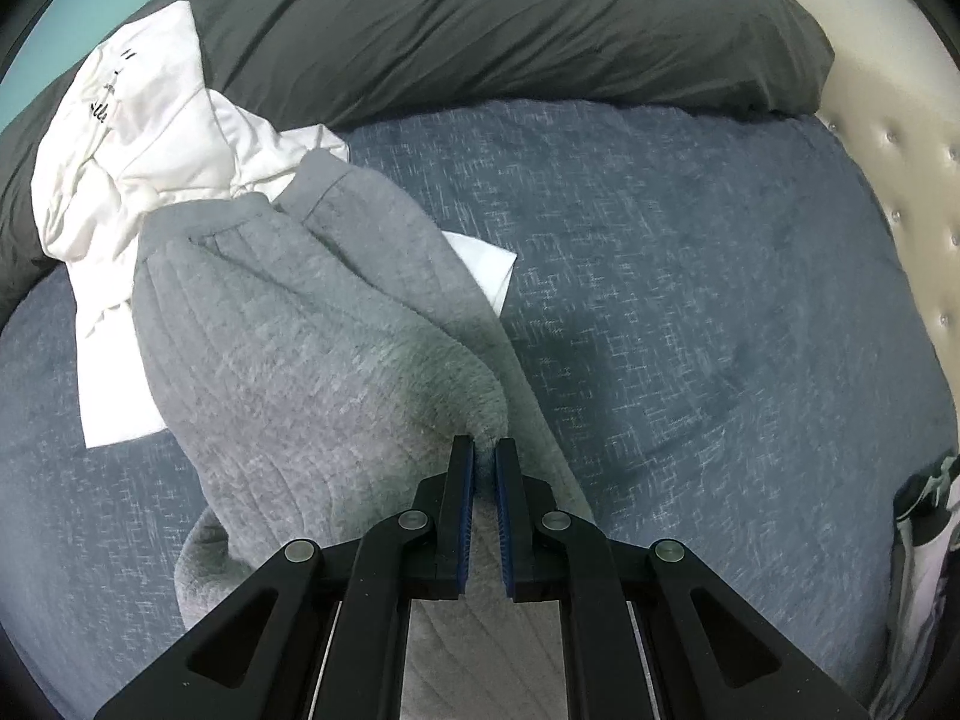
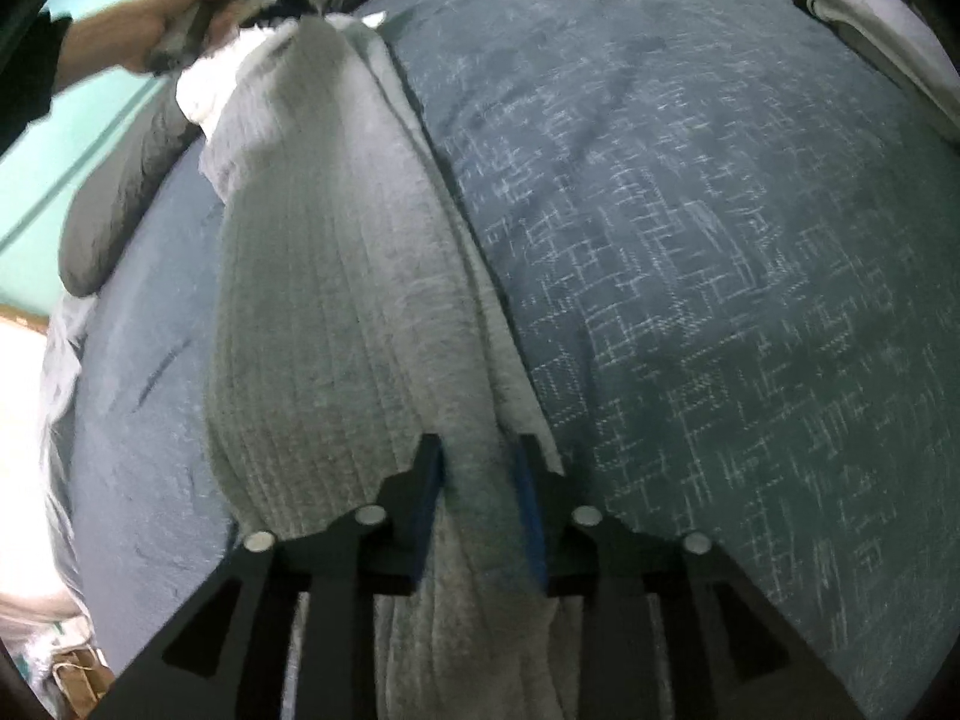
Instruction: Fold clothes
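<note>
While both grippers, left gripper [image 1: 485, 449] and right gripper [image 2: 477, 450], pinch the grey fleece pants [image 1: 312, 324], the white shirt's [image 1: 150, 132] print stays unreadable.

White garment [image 1: 138, 168] lying partly hidden under grey garment [image 1: 300, 312]; print too small for reading. Grey fabric running out of frame beneath both grippers. Hand [image 2: 150, 18] blurring at top left, held object unidentifiable. Dark pillow [image 1: 480, 24] being cropped by rim.
</note>
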`<state>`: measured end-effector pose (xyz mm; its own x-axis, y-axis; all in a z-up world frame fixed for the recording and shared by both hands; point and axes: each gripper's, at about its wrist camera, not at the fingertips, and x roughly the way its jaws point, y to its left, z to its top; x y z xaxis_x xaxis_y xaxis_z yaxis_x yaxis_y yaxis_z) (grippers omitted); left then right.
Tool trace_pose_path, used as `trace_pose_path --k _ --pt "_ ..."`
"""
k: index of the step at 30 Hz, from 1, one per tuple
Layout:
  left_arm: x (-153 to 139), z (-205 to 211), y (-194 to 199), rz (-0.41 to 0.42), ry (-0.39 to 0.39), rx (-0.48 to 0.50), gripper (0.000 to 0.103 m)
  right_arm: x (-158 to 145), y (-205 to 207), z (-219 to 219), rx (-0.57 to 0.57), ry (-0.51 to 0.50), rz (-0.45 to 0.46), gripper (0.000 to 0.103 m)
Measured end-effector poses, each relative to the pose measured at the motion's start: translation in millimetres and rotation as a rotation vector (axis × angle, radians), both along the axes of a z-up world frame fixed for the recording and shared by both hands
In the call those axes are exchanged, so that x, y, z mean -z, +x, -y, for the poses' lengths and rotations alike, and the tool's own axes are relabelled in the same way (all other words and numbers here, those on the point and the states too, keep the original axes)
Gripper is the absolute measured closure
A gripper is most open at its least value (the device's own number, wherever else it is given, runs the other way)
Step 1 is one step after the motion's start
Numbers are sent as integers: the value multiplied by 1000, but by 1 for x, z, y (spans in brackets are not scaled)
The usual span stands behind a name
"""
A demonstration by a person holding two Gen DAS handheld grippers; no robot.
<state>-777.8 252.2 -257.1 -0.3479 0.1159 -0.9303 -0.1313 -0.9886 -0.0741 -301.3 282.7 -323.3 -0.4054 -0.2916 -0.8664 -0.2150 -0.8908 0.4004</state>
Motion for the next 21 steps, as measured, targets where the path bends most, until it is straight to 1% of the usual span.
trace_pose_path --k 1,3,6,10,12,16,21 --pt "0 1 0 1 5 -2 95 -4 4 -5 10 -7 -15 70" --pt "0 3 0 0 10 0 95 -10 14 -17 32 -34 -44 70" --pt "-1 4 1 0 8 7 94 -14 26 -34 68 -46 -58 70" --pt "-2 6 3 6 9 5 94 -7 36 -46 74 -32 -20 70" --pt "-4 6 4 12 5 13 94 -3 39 -44 58 -37 -4 70" --pt "-8 10 6 24 24 1 89 -5 48 -33 -11 -46 10 70" --pt "-12 15 10 26 23 -13 83 -5 64 -15 -67 -72 28 70"
